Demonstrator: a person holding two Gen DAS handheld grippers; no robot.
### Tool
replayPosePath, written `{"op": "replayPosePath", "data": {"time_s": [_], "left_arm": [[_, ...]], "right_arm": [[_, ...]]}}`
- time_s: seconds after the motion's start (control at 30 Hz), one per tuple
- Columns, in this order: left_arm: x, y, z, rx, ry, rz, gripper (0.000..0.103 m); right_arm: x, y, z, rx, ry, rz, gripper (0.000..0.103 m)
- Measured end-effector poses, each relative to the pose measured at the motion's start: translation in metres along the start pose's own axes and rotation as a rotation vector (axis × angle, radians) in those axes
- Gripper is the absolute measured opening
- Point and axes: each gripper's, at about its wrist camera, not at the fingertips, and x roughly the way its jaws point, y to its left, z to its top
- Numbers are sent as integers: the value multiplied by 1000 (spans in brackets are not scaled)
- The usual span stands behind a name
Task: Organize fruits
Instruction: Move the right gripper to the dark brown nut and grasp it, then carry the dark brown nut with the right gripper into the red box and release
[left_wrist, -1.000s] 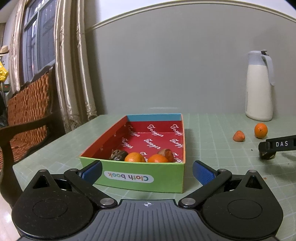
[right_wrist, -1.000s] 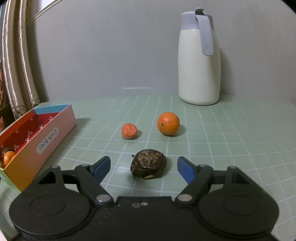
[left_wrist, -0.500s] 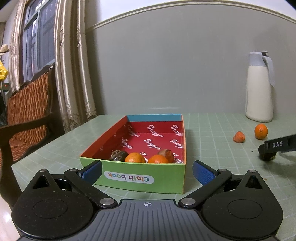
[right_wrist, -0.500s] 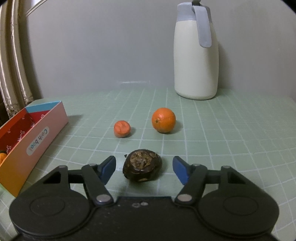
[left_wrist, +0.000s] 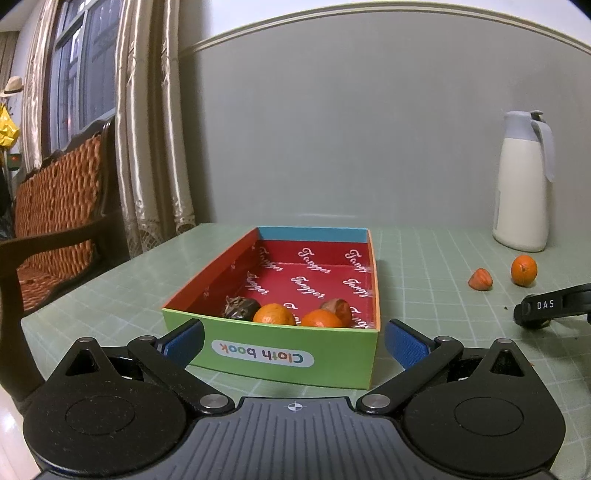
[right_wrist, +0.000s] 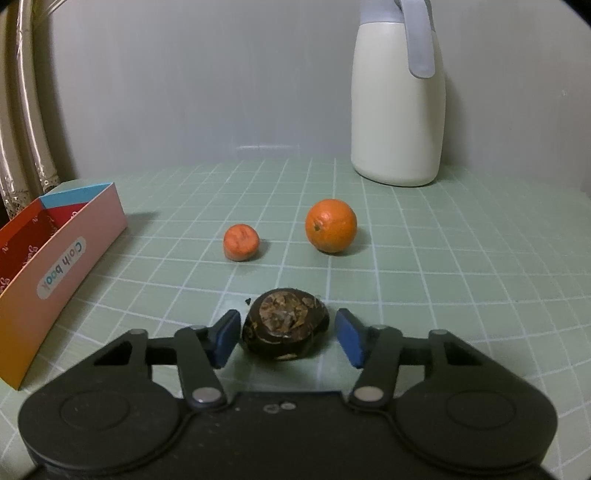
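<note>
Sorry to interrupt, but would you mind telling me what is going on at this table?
Someone is sorting fruit into the box using two handheld grippers. The right gripper sits open around a dark brown fruit on the table, not yet clamped. An orange and a smaller reddish fruit wait beyond it. The left gripper is open and empty, facing the box, which already holds four fruits.

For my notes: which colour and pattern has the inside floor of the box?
Red with white script lettering, seen best in the left wrist view: box.
</note>
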Motion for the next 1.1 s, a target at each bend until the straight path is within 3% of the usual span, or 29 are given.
{"op": "replayPosePath", "data": {"time_s": [0.57, 1.1], "left_arm": [[-1, 15, -1, -29, -7, 43, 103], [-6, 65, -10, -94, 9, 151, 103]], "right_arm": [[-22, 7, 1, 18, -70, 114, 49], [-53, 76, 15, -86, -130, 315, 49]]}}
